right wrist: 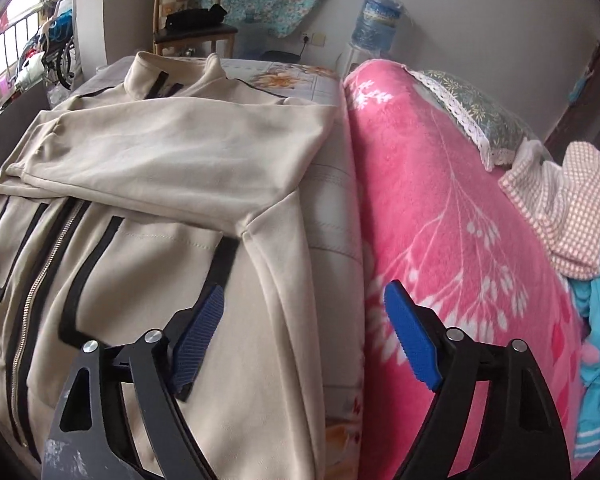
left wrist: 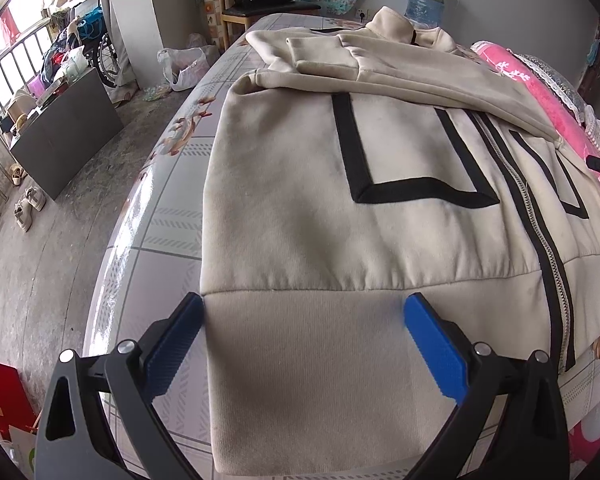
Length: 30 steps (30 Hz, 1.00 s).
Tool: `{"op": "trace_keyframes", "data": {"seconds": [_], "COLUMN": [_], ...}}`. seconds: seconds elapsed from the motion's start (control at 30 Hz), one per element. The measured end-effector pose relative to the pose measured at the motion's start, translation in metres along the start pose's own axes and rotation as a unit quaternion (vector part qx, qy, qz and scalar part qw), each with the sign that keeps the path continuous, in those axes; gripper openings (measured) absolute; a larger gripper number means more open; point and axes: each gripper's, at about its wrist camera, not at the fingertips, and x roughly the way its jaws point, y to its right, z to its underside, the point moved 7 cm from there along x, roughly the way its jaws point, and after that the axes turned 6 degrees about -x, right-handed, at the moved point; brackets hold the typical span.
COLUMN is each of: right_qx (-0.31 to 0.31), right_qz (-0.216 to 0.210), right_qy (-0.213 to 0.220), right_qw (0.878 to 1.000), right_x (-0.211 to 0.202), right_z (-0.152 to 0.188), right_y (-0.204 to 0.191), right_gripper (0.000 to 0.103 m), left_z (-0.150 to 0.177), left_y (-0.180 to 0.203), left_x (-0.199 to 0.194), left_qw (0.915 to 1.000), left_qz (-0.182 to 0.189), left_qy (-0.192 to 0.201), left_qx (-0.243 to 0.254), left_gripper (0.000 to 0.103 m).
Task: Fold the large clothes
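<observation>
Sleeves are already laid across the jacket (left wrist: 300,208), spread mid-frame on the bed (left wrist: 168,240). Left gripper (left wrist: 304,308) and right gripper (right wrist: 304,300) are held apart, empty; hem likely gets grasped next, then folded upward.

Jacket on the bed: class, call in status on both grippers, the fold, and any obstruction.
Left gripper open over the hem, holding nothing. Right gripper open, empty. Jacket zipped, both sleeves folded across chest. Pink blanket crowds its right edge.

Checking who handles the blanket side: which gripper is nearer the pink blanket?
Right. The right gripper hangs over the jacket's edge beside the pink blanket; the left gripper is over the jacket's opposite side.
</observation>
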Motion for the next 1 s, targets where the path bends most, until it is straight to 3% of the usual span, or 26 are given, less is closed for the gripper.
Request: {"op": "trace_keyframes", "data": {"seconds": [0.17, 0.27, 0.3, 0.33, 0.43, 0.63, 0.87, 0.9, 1.0], "right_qx": [-0.054, -0.112, -0.123, -0.127, -0.092, 0.015, 0.127, 0.138, 0.161], "right_qz": [0.009, 0.045, 0.054, 0.062, 0.063, 0.012, -0.053, -0.062, -0.059], "right_qy": [-0.02, -0.032, -0.028, -0.025, -0.019, -0.001, -0.007, -0.01, -0.022], "right_qw": [0.998, 0.992, 0.991, 0.99, 0.994, 1.0, 0.99, 0.988, 0.985], "right_x": [0.028, 0.041, 0.043, 0.044, 0.042, 0.041, 0.052, 0.054, 0.051], "right_z": [-0.013, -0.014, -0.015, -0.016, -0.02, -0.019, -0.008, -0.007, -0.003], "right_y": [-0.013, -0.026, -0.028, -0.028, -0.016, 0.018, 0.039, 0.042, 0.05], "right_gripper": [0.071, 0.069, 0.066, 0.054, 0.035, 0.025, 0.024, 0.027, 0.053], "left_z": [0.0, 0.001, 0.0, 0.0, -0.001, -0.001, -0.002, -0.002, -0.002], "left_y": [0.0, 0.0, 0.0, 0.0, 0.0, -0.001, -0.001, -0.001, -0.001], "left_x": [0.0, 0.0, 0.0, 0.001, 0.001, 0.001, 0.001, 0.001, 0.001], "left_qw": [1.0, 1.0, 1.0, 1.0, 1.0, 1.0, 1.0, 1.0, 1.0], "left_qz": [-0.001, -0.001, -0.001, -0.001, 0.0, 0.001, 0.002, 0.002, 0.002], "left_qy": [0.001, -0.001, -0.002, -0.002, -0.004, -0.005, -0.004, -0.004, -0.004], "left_qx": [-0.002, -0.003, -0.003, -0.003, -0.003, -0.002, -0.002, -0.002, -0.002], "left_gripper": [0.099, 0.099, 0.099, 0.099, 0.099, 0.099, 0.099, 0.099, 0.099]}}
